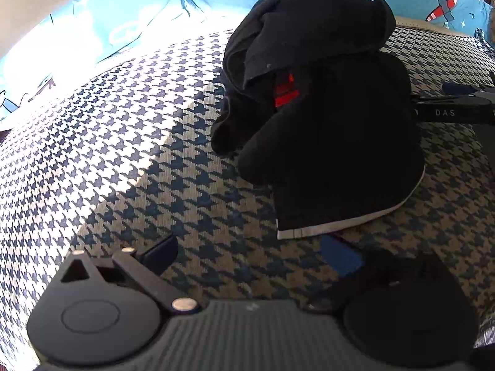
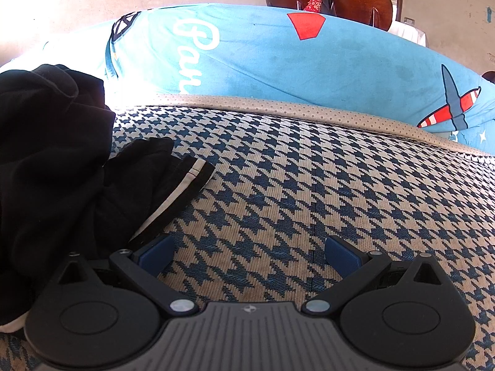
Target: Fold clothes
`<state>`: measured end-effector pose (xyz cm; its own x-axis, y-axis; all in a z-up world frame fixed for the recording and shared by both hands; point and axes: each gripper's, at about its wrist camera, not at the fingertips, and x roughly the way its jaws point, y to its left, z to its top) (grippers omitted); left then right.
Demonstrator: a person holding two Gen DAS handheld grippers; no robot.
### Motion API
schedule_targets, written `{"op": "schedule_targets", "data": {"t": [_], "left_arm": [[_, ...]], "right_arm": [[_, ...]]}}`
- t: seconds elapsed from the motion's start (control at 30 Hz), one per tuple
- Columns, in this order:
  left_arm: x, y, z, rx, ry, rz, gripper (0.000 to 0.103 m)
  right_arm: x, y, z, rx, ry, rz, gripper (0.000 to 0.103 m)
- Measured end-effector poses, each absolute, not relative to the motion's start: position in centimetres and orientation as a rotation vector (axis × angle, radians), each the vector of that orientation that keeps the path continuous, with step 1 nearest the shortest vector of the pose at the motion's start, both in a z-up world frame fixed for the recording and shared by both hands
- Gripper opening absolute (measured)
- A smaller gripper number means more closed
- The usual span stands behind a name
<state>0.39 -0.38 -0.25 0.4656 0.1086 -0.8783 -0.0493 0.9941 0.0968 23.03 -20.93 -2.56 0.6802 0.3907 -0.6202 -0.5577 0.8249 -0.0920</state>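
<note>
Black garment (image 1: pixel 312 117) heaped, folds unreadable — right gripper (image 2: pixel 247 255) wide apart.

Black claw (image 2: pixel 247 255), blue pads (image 2: pixel 154 258), silver screws, ribbed grey housing.

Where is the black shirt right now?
The black shirt lies bunched on the checked mat, right of centre in the left wrist view and at the left edge in the right wrist view, in front of the blue blanket.
</note>
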Motion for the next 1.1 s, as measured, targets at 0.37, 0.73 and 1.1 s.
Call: {"op": "schedule_targets", "data": {"t": [0.37, 0.73, 1.1], "left_arm": [[0.4, 0.0, 0.2, 0.06, 1.092, 0.104, 0.103], [0.6, 0.6, 0.9, 0.061, 1.089, 0.11, 0.103], [0.6, 1.4, 1.9, 0.082, 1.067, 0.12, 0.103]], "right_arm": [[21.9, -20.2, -2.4, -0.242, 0.662, 0.416, 0.103], [19.7, -19.6, -1.9, -0.173, 0.748, 0.253, 0.103], [16.2, -19.8, -1.5, -0.224, 0.828, 0.311, 0.103]]}}
